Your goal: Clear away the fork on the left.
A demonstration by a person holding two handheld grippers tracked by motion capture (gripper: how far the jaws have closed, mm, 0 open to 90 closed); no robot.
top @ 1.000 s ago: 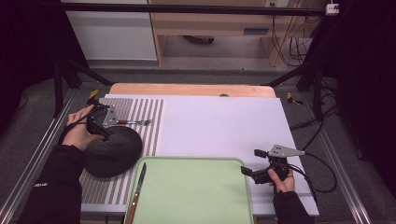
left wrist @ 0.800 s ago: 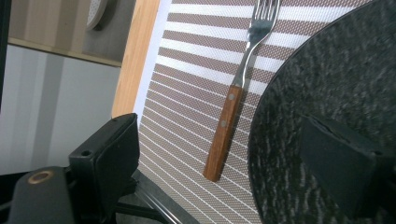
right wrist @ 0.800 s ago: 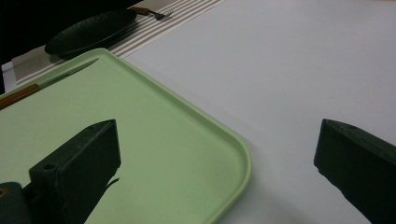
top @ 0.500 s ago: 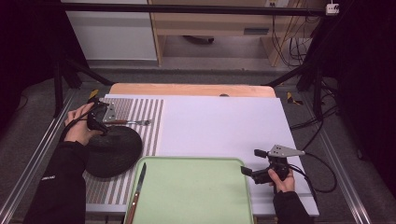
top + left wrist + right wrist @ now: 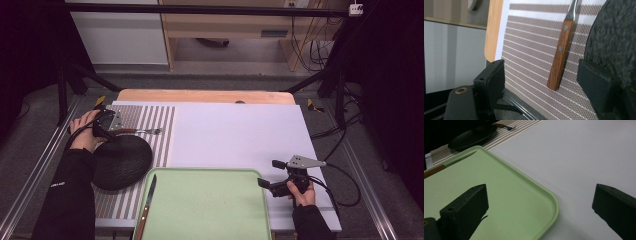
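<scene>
A fork point(image 5: 145, 131) with a wooden handle point(image 5: 560, 53) lies on the striped placemat point(image 5: 150, 117) at the table's left. My left gripper point(image 5: 116, 130) is open around the end of that handle, one jaw on each side and neither touching it point(image 5: 541, 72). A black plate point(image 5: 120, 160) sits just beside it point(image 5: 614, 37). My right gripper point(image 5: 269, 173) is open and holds nothing at the right edge of the green tray point(image 5: 210, 210), straddling its corner point(image 5: 540, 187). A wooden-handled knife point(image 5: 146, 205) lies along the tray's left side point(image 5: 449, 162).
A white sheet point(image 5: 240, 135) covers the table's middle and right. A wooden board edge point(image 5: 205, 96) runs along the back. Cables point(image 5: 345, 180) trail off the right side. Metal rails point(image 5: 30, 180) flank the table.
</scene>
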